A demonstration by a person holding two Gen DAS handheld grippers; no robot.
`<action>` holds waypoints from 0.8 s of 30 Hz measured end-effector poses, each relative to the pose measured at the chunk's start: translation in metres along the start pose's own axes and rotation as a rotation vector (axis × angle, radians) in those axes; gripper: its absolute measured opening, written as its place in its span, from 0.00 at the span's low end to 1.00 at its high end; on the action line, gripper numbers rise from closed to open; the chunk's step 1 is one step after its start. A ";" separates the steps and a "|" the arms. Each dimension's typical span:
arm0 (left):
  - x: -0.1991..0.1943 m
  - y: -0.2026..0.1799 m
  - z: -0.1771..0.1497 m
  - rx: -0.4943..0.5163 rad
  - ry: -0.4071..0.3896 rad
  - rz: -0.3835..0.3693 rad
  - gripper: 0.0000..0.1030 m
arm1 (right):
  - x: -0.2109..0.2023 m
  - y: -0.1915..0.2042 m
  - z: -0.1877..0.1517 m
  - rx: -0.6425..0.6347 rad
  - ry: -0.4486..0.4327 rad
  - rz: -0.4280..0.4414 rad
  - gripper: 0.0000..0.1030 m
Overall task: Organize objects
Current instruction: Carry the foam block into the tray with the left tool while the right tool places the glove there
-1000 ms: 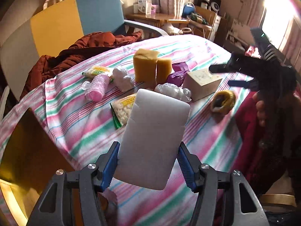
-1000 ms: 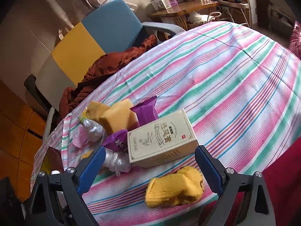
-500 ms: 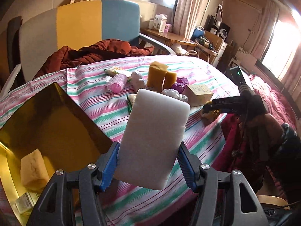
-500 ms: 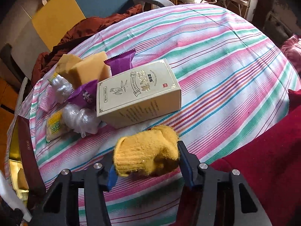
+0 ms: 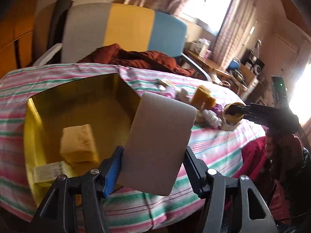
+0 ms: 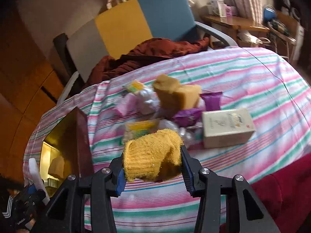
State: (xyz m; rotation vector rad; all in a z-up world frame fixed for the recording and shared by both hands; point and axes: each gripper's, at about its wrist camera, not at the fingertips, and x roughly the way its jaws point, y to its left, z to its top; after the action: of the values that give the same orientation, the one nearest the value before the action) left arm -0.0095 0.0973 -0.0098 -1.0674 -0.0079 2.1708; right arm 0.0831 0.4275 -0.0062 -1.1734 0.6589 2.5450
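Fingers of the left gripper (image 5: 153, 171) grasp a white pad (image 5: 159, 145); lowering it squarely into the gold box (image 5: 81, 104) beside the sponge (image 5: 77, 143) avoids snagging. The right gripper (image 6: 151, 171) clenches a yellow cloth (image 6: 151, 151).

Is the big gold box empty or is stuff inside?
Not empty. The open gold box holds a yellow sponge and a small pale carton on its floor.

Rust-red jacket (image 6: 155, 54) on tricolour chair (image 6: 136, 21) behind striped tablecloth (image 6: 252, 73).
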 end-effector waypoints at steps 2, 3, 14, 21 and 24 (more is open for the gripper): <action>-0.012 0.023 -0.001 -0.060 -0.027 0.033 0.60 | 0.007 0.030 0.004 -0.057 0.008 0.050 0.47; -0.015 0.032 -0.002 -0.085 -0.035 0.042 0.60 | 0.008 0.045 0.003 -0.083 0.015 0.070 0.47; -0.033 0.117 0.014 -0.244 -0.098 0.202 0.60 | 0.048 0.165 -0.017 -0.333 0.120 0.211 0.47; -0.010 0.145 0.032 -0.295 -0.059 0.286 0.66 | 0.073 0.204 -0.033 -0.416 0.178 0.224 0.51; -0.007 0.148 0.035 -0.305 -0.063 0.308 0.81 | 0.085 0.215 -0.044 -0.432 0.213 0.233 0.57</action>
State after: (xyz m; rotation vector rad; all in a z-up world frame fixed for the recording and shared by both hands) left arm -0.1191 -0.0078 -0.0261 -1.2346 -0.2232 2.5391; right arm -0.0316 0.2237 -0.0331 -1.6083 0.3057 2.8782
